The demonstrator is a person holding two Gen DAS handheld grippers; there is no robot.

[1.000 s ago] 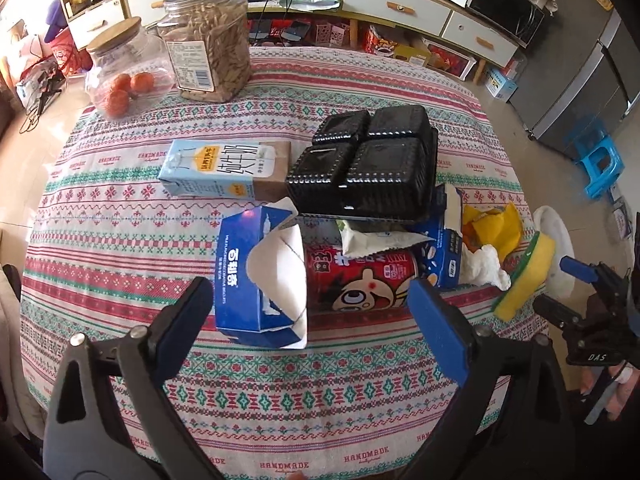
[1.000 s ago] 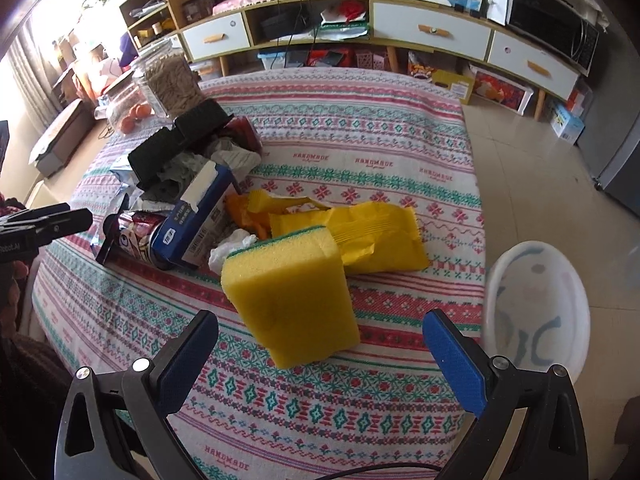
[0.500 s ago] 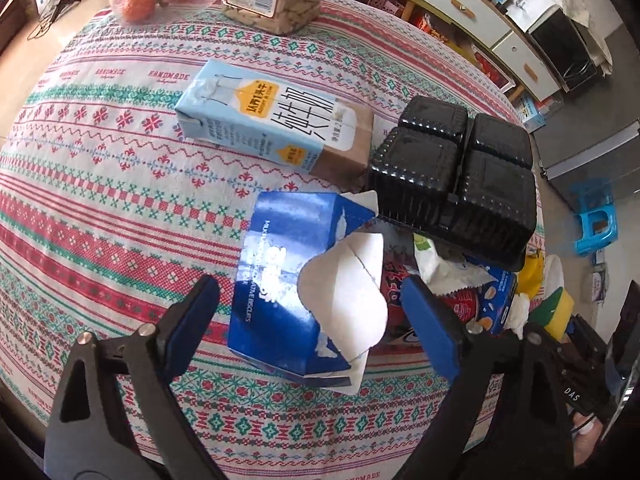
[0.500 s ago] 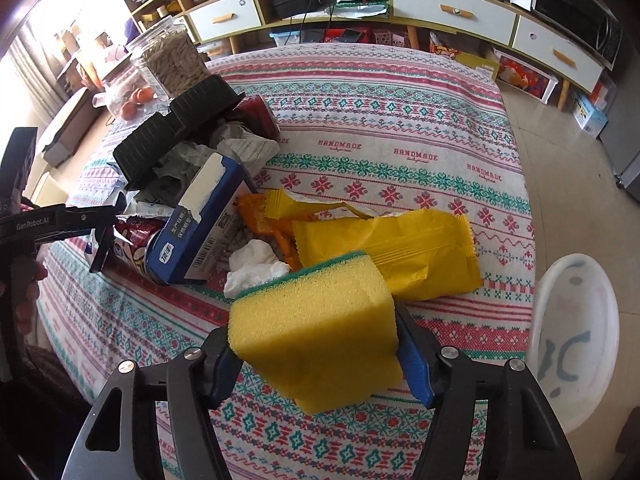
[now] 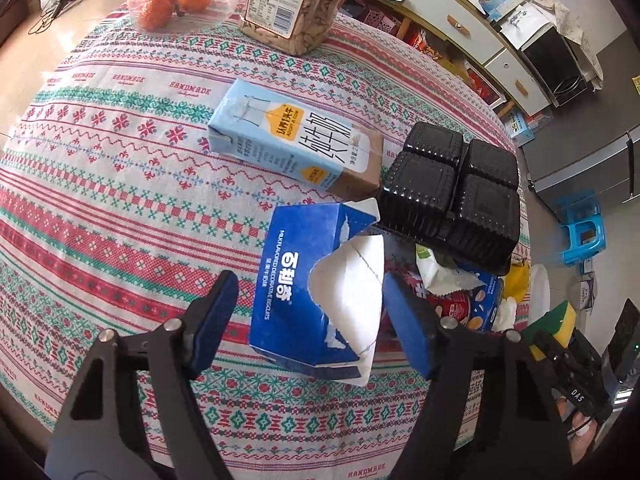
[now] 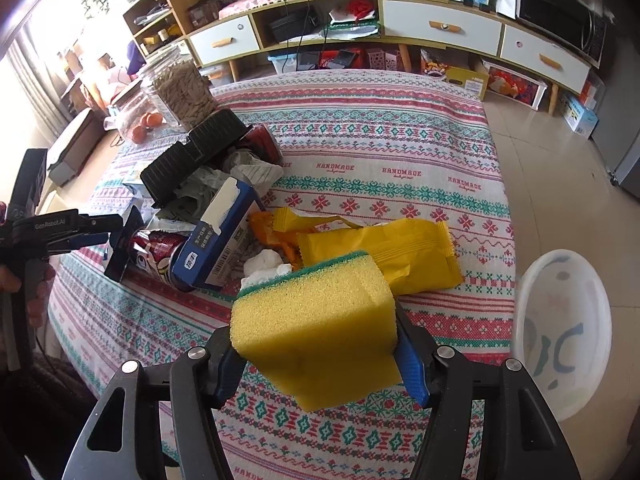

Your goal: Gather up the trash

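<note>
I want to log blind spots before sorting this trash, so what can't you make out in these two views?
- Red can: left wrist view, mostly hidden by the blue box and wrapper.
- Under the black tray: right wrist view, hidden by the tray.
- White bin: contents washed out.
- Sponge underside: faces away in the right gripper.

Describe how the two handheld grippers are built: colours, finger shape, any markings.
Both are black plastic frames with cut-out openings, silver pivot screws and blue pads on flat fingers. The left gripper shows white "GenRobot.AI" lettering on its side in the right wrist view. The right gripper shows "DAS" in the left wrist view. No sleeves visible.
</note>
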